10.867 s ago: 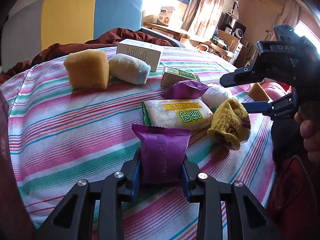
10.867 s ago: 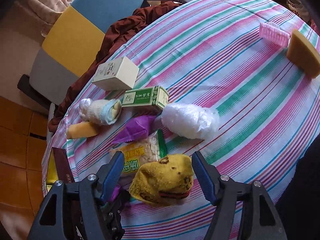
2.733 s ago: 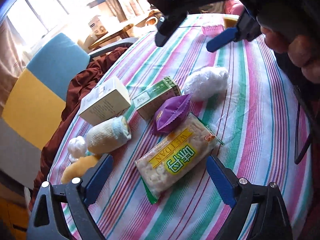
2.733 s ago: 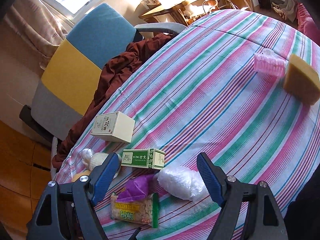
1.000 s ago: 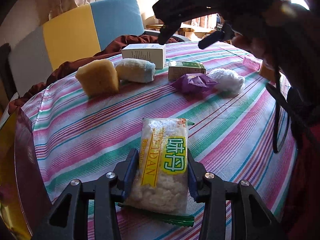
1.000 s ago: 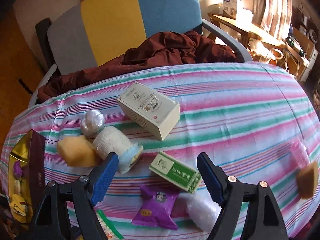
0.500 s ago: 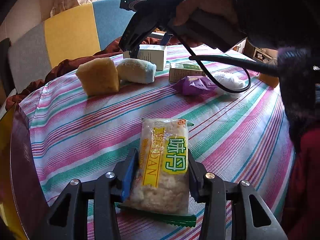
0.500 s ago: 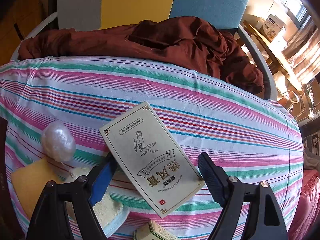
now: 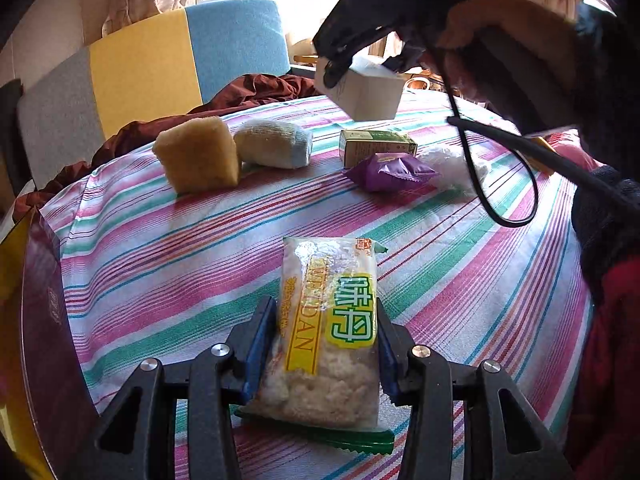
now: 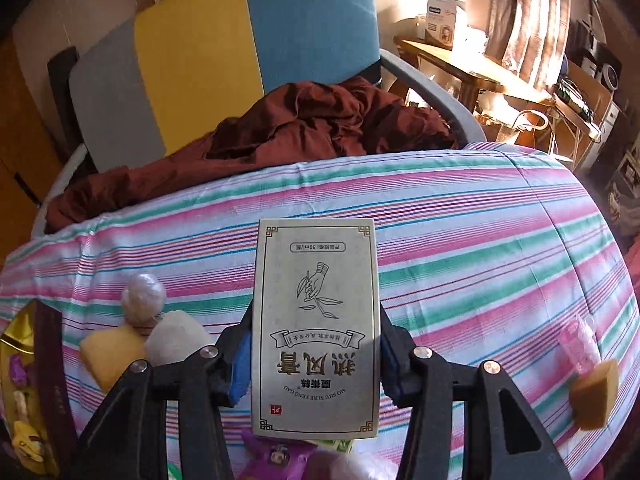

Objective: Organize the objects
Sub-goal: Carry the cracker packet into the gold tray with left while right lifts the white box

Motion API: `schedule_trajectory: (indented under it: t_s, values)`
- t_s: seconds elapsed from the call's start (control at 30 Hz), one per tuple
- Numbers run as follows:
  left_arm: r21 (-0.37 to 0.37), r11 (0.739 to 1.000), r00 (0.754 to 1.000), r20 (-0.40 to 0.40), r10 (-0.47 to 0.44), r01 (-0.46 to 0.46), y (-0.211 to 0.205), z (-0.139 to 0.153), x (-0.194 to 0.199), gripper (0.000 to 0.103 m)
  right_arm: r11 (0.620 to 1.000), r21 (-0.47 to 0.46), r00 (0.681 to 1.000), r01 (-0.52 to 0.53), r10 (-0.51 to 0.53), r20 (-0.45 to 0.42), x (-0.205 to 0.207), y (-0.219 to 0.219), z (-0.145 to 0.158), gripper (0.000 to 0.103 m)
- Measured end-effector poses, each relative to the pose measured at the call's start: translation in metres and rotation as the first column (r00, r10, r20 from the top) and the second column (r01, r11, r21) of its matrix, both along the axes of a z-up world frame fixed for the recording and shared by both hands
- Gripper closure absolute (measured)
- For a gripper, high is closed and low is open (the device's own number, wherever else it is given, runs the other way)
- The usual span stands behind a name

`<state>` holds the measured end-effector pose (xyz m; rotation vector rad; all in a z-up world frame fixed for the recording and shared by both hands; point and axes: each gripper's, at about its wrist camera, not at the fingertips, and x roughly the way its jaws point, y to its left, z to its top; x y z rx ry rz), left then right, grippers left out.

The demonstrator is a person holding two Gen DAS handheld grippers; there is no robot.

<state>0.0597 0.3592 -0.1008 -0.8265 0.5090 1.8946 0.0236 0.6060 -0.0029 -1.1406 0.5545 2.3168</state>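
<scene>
Left gripper (image 9: 326,354) jaws clamp the snack packet (image 9: 330,336); right gripper (image 10: 314,354) jaws clamp the lifted cream box (image 10: 316,328).

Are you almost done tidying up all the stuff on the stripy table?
Not yet. Both grippers are busy: the left gripper holds the clear rice-cracker packet, the right gripper the pale cardboard box. The yellow sponge, rolled white sock and purple wrapper wait.
</scene>
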Motion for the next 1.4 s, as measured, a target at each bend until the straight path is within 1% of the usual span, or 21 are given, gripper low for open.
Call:
schedule_trajectory:
  t_s: [0.1,0.17,0.27,0.3,0.33,0.4,0.5,0.6,0.73,0.87,0.93,1.13,1.3,1.4]
  values:
    - [-0.005,1.0,1.0,-0.012,0.001,-0.001,0.0,0.0,0.002,0.056,0.998,-0.056,0.995,-0.042,0.036,-0.095,0.028,-0.027,0.011,0.052]
    - [-0.008,1.0,1.0,-0.018,0.002,-0.002,0.0,0.0,0.003,0.056,0.991,-0.099,0.989,-0.093,0.08,-0.128,0.036,-0.045,0.006,0.052]
    - [-0.014,1.0,1.0,-0.029,0.002,-0.003,0.001,0.0,0.005,0.056,0.976,-0.153,0.982,-0.156,0.137,-0.128,0.038,-0.068,-0.014,0.052]
    - [-0.017,1.0,0.999,-0.032,0.003,-0.003,0.003,0.0,0.001,0.056,0.972,-0.155,0.98,-0.178,0.16,-0.117,0.035,-0.074,-0.017,0.052]
    - [-0.02,1.0,0.999,-0.038,0.004,-0.005,0.002,0.0,0.003,0.056,0.969,-0.137,0.974,-0.206,0.19,-0.12,0.031,-0.08,-0.015,0.052]
    - [-0.025,1.0,0.999,-0.047,0.011,-0.012,0.002,0.001,0.005,0.057,0.959,-0.129,0.963,-0.253,0.236,-0.129,0.025,-0.087,-0.016,0.052]
    - [-0.027,0.998,0.998,-0.051,0.048,-0.049,-0.004,0.003,0.007,0.058,0.948,-0.11,0.953,-0.299,0.291,-0.09,0.019,-0.099,-0.023,0.052]
    - [-0.025,0.997,0.996,-0.045,0.072,-0.073,-0.01,0.004,0.008,0.058,0.925,-0.114,0.932,-0.362,0.355,-0.08,0.015,-0.11,-0.028,0.052]
    - [-0.026,0.996,0.996,-0.038,0.081,-0.082,-0.012,0.004,0.008,0.058,0.914,-0.111,0.919,-0.391,0.394,0.008,0.006,-0.119,-0.043,0.052]
    - [-0.029,0.996,0.996,-0.036,0.084,-0.085,-0.014,0.004,0.01,0.058,0.914,-0.103,0.917,-0.391,0.397,0.034,0.003,-0.119,-0.048,0.052]
    - [-0.033,0.995,0.995,-0.029,0.093,-0.094,-0.016,0.005,0.01,0.059,0.92,-0.081,0.919,-0.383,0.388,0.068,0.002,-0.118,-0.051,0.052]
    - [-0.037,0.996,0.996,-0.016,0.082,-0.083,-0.022,0.008,0.017,0.059,0.911,-0.078,0.904,-0.406,0.412,0.115,-0.001,-0.124,-0.059,0.052]
    - [-0.04,0.995,0.995,0.006,0.096,-0.096,-0.03,0.013,0.016,0.059,0.912,-0.082,0.902,-0.403,0.411,0.131,-0.002,-0.124,-0.062,0.052]
    - [-0.022,0.995,0.995,0.007,0.1,-0.1,-0.038,0.022,0.017,0.059,0.911,-0.081,0.9,-0.404,0.411,0.146,-0.002,-0.125,-0.064,0.052]
